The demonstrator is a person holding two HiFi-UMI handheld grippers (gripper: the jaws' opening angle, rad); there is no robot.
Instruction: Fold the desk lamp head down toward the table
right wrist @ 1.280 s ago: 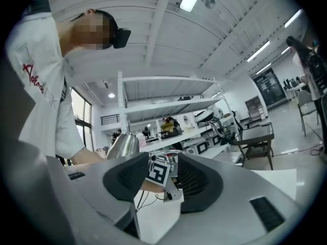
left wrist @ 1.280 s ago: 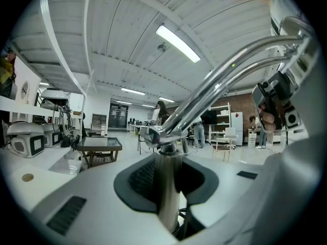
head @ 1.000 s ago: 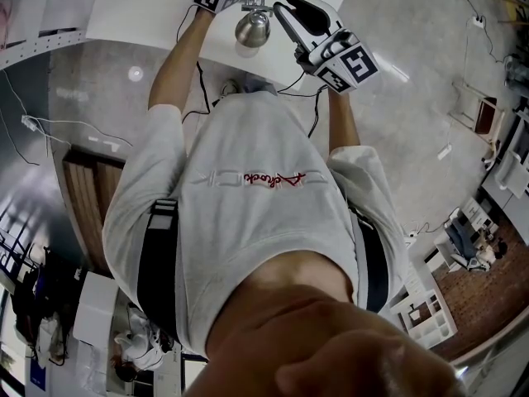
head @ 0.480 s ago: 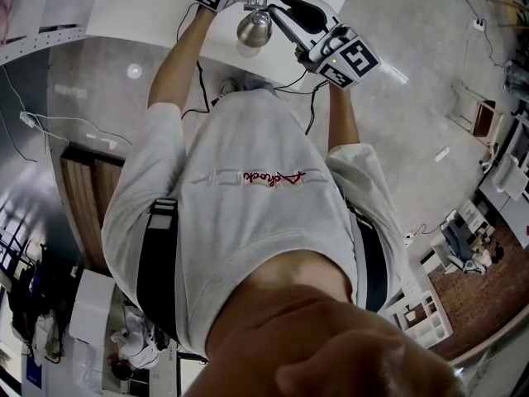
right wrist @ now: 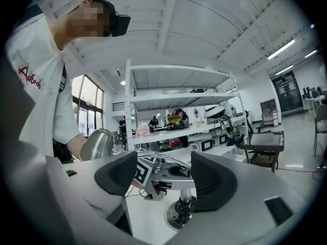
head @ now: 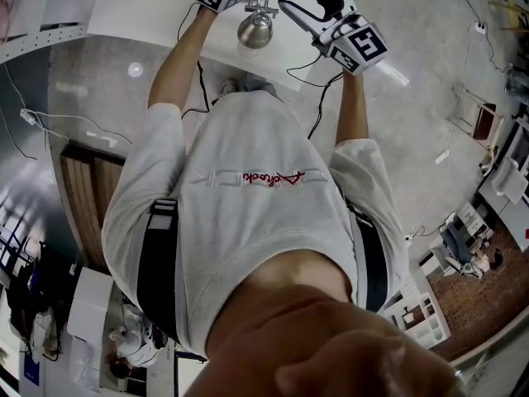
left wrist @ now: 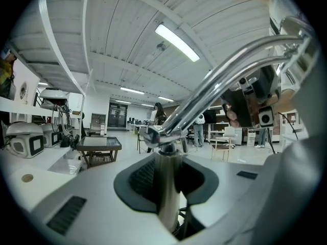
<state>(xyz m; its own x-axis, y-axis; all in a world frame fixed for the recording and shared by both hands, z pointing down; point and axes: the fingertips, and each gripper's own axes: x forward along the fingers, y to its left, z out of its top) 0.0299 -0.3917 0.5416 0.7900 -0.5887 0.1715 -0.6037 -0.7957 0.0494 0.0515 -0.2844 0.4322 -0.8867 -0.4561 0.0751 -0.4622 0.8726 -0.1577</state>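
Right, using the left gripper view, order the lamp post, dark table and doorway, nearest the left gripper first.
1. lamp post, centre, clamped between the jaws
2. dark table, left, mid-room
3. doorway, far back, left of centre

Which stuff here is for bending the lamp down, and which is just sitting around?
For the job:
lamp head
lamp post, clamped in the left tool
right tool, its jaws just opening, nothing between them
white table

Just lying about:
shelf rack
low dark table
chair
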